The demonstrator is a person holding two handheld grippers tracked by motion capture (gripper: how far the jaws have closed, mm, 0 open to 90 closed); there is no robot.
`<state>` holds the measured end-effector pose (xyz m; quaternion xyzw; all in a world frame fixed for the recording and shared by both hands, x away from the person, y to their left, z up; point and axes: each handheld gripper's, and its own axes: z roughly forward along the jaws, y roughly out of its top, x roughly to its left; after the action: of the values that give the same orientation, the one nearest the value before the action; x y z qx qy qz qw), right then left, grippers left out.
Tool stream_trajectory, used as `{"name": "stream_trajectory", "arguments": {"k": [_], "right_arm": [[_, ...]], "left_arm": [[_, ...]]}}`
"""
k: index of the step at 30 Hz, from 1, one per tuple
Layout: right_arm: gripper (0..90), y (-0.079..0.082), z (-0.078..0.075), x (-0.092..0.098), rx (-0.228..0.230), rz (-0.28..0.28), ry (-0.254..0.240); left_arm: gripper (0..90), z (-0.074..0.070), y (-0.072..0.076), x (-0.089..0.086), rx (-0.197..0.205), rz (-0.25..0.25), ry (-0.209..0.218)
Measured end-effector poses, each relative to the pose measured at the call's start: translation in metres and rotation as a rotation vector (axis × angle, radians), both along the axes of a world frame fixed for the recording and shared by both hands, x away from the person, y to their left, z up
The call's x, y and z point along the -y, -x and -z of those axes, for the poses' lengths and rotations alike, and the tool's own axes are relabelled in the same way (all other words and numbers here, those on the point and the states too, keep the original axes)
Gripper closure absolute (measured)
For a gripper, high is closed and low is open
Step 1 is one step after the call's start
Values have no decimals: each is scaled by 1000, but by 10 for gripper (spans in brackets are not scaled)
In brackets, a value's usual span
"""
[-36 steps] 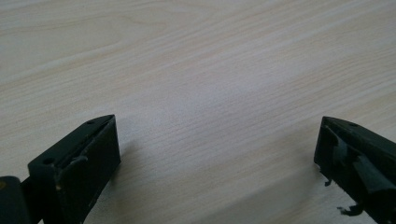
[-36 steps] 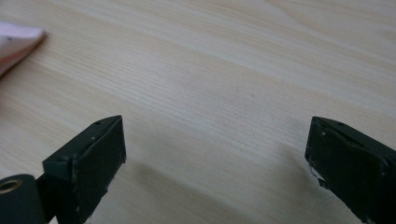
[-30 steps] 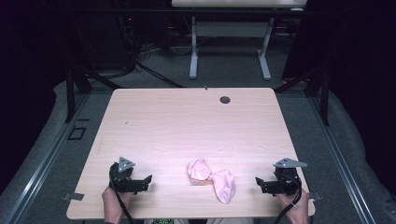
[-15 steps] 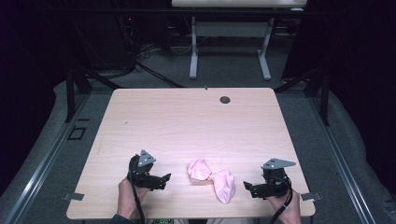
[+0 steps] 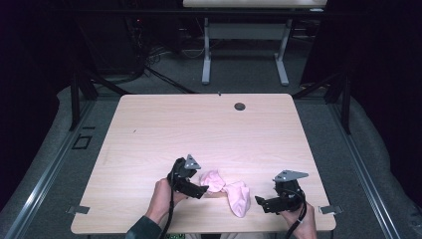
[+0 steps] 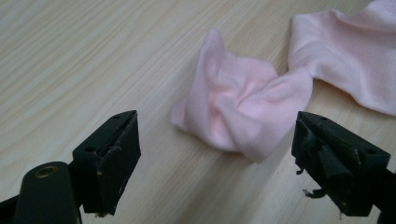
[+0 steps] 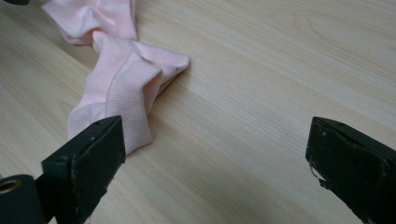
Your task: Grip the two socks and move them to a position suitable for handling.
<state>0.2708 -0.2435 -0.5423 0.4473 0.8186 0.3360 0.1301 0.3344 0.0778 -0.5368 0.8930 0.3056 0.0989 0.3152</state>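
Observation:
Two pale pink socks lie near the table's front edge: a crumpled one (image 5: 213, 180) and a longer one (image 5: 239, 198) touching it on its right. My left gripper (image 5: 200, 189) is open at the crumpled sock's left end. In the left gripper view that sock (image 6: 238, 107) sits just ahead, between the spread jaws (image 6: 215, 140), with the longer sock (image 6: 345, 60) beyond. My right gripper (image 5: 261, 201) is open, just right of the longer sock and pointing left at it. In the right gripper view the sock's ribbed cuff (image 7: 126, 84) lies ahead by the left jaw, the gripper (image 7: 215, 140) holding nothing.
The light wood table (image 5: 199, 129) has a small dark round cap (image 5: 240, 106) near its far edge. A white table frame (image 5: 244, 45) stands on the grey floor beyond. Dark posts and rails flank the table on both sides.
Both grippers have moved inward toward the socks. The left one travelled far to the right and now reaches the crumpled sock; the right one shifted left. The socks have not moved.

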Motion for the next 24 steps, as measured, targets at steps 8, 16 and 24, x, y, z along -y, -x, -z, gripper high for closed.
{"name": "stream_trajectory", "arguments": {"k": [8, 16, 24], "right_arm": [[47, 1, -1, 4, 4, 6, 4], [57, 4, 2, 8, 4, 19, -3], [65, 5, 3, 10, 1, 27, -6]], "left_arm": [[375, 12, -15, 23, -79, 84, -84], [638, 21, -12, 27, -43, 85, -126], [794, 16, -19, 20, -34, 54, -71]]}}
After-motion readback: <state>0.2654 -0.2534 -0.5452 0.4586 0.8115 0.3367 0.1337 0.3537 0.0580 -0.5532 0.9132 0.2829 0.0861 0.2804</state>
